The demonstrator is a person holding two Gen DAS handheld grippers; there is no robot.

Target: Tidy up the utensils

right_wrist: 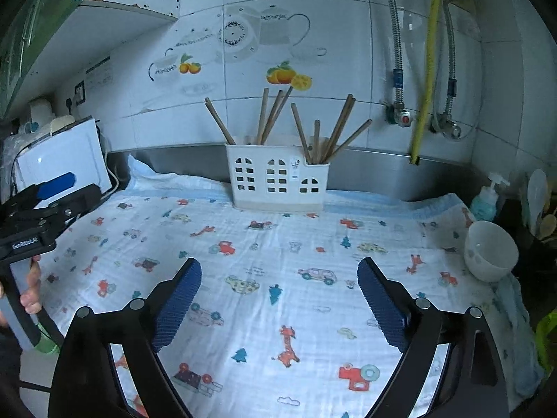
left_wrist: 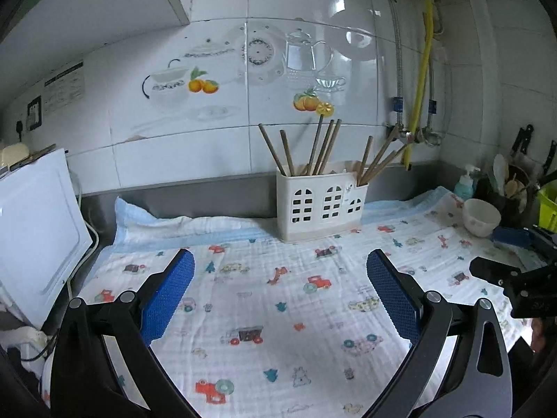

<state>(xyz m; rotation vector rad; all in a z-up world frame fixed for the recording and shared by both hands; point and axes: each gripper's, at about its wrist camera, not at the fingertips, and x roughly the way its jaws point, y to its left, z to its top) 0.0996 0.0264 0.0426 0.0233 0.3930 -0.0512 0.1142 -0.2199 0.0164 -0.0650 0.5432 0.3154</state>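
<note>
Chopsticks stand sorted in a white house-shaped holder at twelve o'clock from both my grippers, hard against the steel backsplash at the far edge of the surface. I read the placing as deliberate: the sticks lean outward in two clusters, one in the wide left compartment and one in the narrow right one, tips down so they prop on the rim and do not fall.

My left gripper hangs low over the printed cloth, jaws spread wide and released, nothing between the blue pads. My right gripper matches it, jaws apart and empty over the same cloth. In the right wrist view the left gripper shows at nine o'clock with a hand around its handle; in the left wrist view the right one shows at three o'clock.

No loose utensil lies on the cloth that I can see, so I judge the sorting largely finished or between steps.

Around the holder: a white bowl at three o'clock, a soap pump bottle beyond it, a white appliance at ten o'clock. Nothing blocks the straight path to the holder; the bowl crowds only a rightward swing.
</note>
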